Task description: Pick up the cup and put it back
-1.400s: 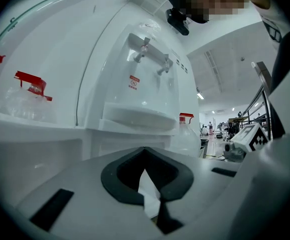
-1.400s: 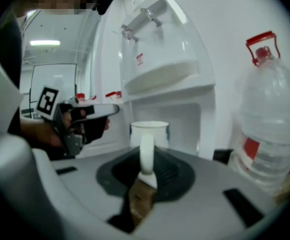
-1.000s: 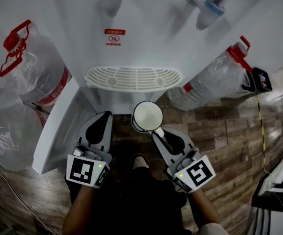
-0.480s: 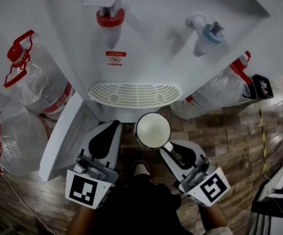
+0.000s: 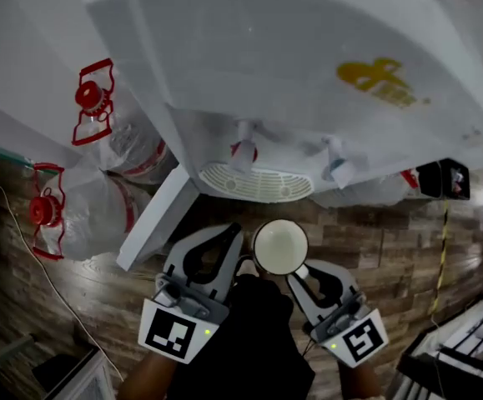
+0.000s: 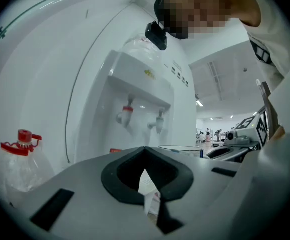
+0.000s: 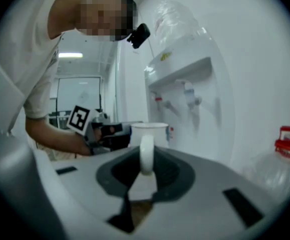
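Observation:
A white cup hangs in front of the water dispenser's drip tray, open side up. My right gripper is shut on the cup's handle. In the right gripper view that handle stands upright between the dark pads, and the cup body sits just beyond them. My left gripper is just left of the cup, shut and empty, with its tips together. From the left gripper view the cup's rim shows to the right.
The white water dispenser fills the space ahead, with a red tap and a blue tap above the tray. Large clear bottles with red caps stand on the wood floor at left. A black box sits at right.
The head view has risen and tipped back, so the dispenser's top now shows. Both grippers have come up with it, the cup still in the right one.

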`<state>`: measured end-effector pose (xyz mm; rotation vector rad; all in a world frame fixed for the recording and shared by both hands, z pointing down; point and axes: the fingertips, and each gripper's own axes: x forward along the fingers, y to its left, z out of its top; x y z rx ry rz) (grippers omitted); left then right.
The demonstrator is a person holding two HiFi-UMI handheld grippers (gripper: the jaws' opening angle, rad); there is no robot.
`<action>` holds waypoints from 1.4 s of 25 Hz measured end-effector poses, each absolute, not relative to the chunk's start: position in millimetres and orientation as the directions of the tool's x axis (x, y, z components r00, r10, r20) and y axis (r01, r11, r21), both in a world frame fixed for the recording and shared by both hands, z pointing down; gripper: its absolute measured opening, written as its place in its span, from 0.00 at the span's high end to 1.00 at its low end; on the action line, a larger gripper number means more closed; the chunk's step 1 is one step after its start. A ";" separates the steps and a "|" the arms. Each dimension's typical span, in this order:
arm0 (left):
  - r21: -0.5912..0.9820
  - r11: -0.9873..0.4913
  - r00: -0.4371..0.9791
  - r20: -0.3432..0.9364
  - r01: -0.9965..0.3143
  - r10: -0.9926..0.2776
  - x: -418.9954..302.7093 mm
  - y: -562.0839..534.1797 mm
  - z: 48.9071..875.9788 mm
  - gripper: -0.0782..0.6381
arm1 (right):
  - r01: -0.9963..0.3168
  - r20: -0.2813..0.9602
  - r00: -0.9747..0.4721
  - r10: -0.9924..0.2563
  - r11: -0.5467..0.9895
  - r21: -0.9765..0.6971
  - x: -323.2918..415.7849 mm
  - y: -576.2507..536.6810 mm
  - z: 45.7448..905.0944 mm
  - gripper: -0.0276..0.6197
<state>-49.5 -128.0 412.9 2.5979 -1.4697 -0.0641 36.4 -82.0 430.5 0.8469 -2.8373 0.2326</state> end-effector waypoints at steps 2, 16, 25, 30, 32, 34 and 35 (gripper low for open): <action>0.147 -0.502 0.513 0.047 -0.852 -0.857 -49.1 -122.3 373.8 0.88 | -0.550 0.219 -0.825 -0.520 0.829 -0.103 35.0 -75.2 392.3 0.85; 0.156 -0.471 0.486 0.077 -0.868 -0.871 -59.0 -54.2 86.1 0.88 | -0.594 0.188 -0.803 -0.566 0.787 -0.167 22.1 -10.5 99.9 0.85; 0.169 -0.479 0.487 0.006 -0.862 -0.874 -69.9 -21.9 -43.4 0.88 | -0.627 0.185 -0.777 -0.602 0.765 -0.146 6.2 20.6 -18.3 0.85; 0.157 -0.476 0.476 -0.043 -0.865 -0.878 -78.3 6.8 -84.8 0.88 | -0.644 0.181 -0.761 -0.623 0.760 -0.094 2.1 53.0 -54.4 0.85; 0.158 -0.473 0.469 -0.069 -0.867 -0.881 -82.3 15.5 -97.9 0.88 | -0.652 0.170 -0.754 -0.634 0.753 -0.083 0.2 64.3 -65.2 0.85; 0.145 -0.477 0.468 -0.091 -0.867 -0.879 -84.8 23.4 -107.4 0.88 | -0.660 0.156 -0.748 -0.645 0.747 -0.078 -1.4 74.4 -71.3 0.85; 0.133 -0.480 0.471 -0.098 -0.867 -0.877 -85.1 26.6 -110.5 0.88 | -0.664 0.156 -0.745 -0.649 0.744 -0.079 -1.7 78.8 -72.4 0.85</action>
